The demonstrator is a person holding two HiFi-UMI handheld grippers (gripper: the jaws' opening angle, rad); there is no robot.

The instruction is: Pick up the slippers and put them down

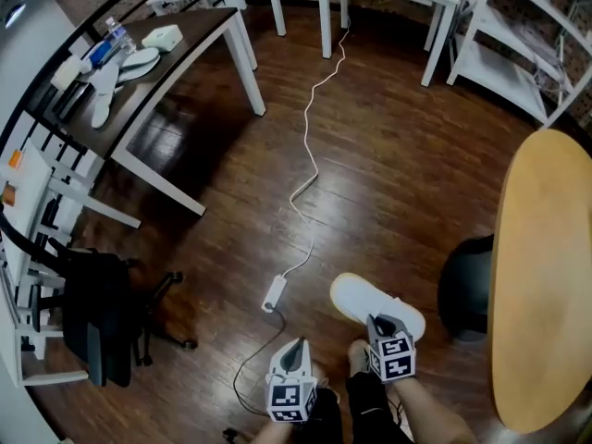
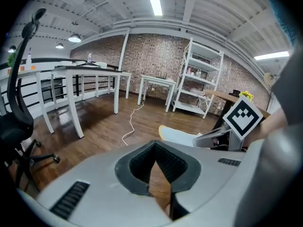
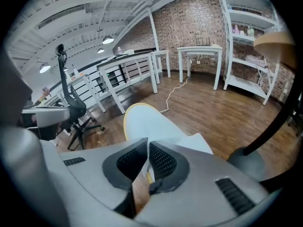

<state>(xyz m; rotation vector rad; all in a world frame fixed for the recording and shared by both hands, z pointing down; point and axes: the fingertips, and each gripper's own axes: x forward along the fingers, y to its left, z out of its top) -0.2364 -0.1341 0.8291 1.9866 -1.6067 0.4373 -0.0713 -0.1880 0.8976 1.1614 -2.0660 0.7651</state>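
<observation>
Pickup done, set-down judged still left. White slipper [image 1: 375, 305] at five o'clock, near the floor [image 1: 388, 174], clamped in right gripper [image 1: 381, 323] jaws. Left gripper [image 1: 296, 344] at six o'clock, jaws together on nothing.

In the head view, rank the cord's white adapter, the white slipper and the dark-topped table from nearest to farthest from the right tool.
1. The white slipper, at the right tool itself.
2. The white adapter, on the floor to its left.
3. The dark-topped table, far at upper left.
</observation>
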